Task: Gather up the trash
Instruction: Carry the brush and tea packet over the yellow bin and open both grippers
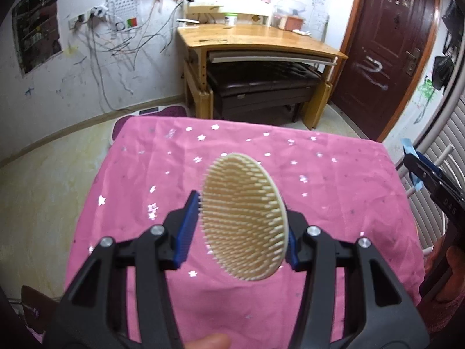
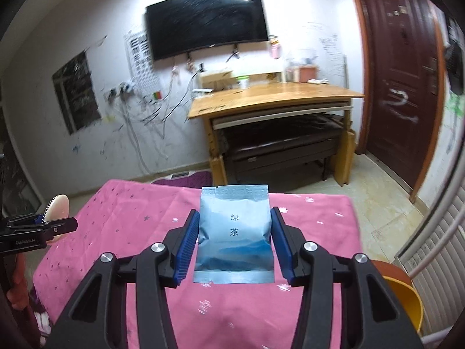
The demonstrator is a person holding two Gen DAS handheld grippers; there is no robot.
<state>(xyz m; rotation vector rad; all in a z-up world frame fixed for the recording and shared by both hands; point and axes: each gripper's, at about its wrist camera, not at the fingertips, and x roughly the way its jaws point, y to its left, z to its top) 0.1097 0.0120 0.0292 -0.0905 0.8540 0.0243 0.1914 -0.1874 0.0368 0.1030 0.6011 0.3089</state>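
Pink counter (image 1: 162,151) cleared: left hand-held gripper (image 1: 242,218) pinches brush (image 1: 242,221), right hand-held gripper (image 2: 234,234) pinches tea packet (image 2: 234,229); next, probably the orange bin (image 2: 407,299) lower right.

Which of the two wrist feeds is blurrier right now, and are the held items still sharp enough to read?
Right wrist view: background wall and TV smeared by motion blur, yet the blue tea packet in the right gripper stays sharp, print legible. Left wrist view: room crisper, bristled oval brush in the left gripper slightly soft; fisheye bends the door.
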